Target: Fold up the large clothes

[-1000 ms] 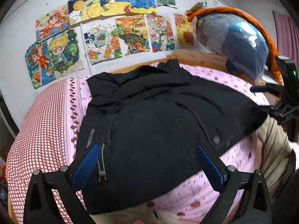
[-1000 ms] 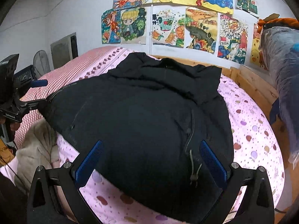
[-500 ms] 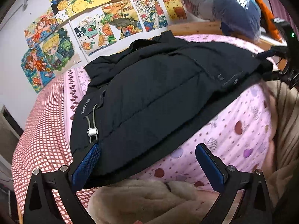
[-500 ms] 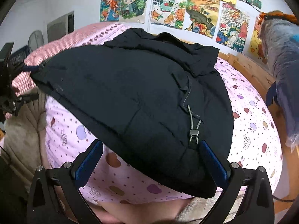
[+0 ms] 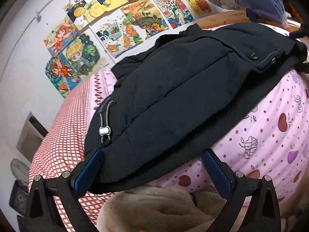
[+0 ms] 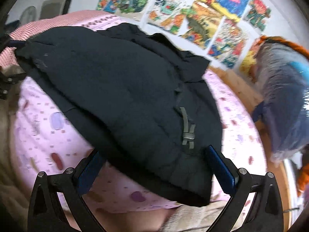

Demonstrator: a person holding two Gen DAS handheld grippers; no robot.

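Left wrist view: the left gripper (image 5: 152,171) is seen with fingers apart at the hem corner of the black padded jacket (image 5: 185,89), which is spread on the pink dotted bedsheet (image 5: 270,135); a white cord stopper (image 5: 104,131) and a snap button (image 5: 254,55) are shown only here. Right wrist view: the right gripper (image 6: 156,169) is also held apart at the other corner, where a dark toggle (image 6: 188,133) is seen. Compared with one second ago, both grippers are lower and closer to the hem.

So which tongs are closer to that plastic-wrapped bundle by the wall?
Right. The right tongs sit at the black jacket's hem corner with the bundle close on their right; the left tongs are at the opposite corner, the whole jacket between.
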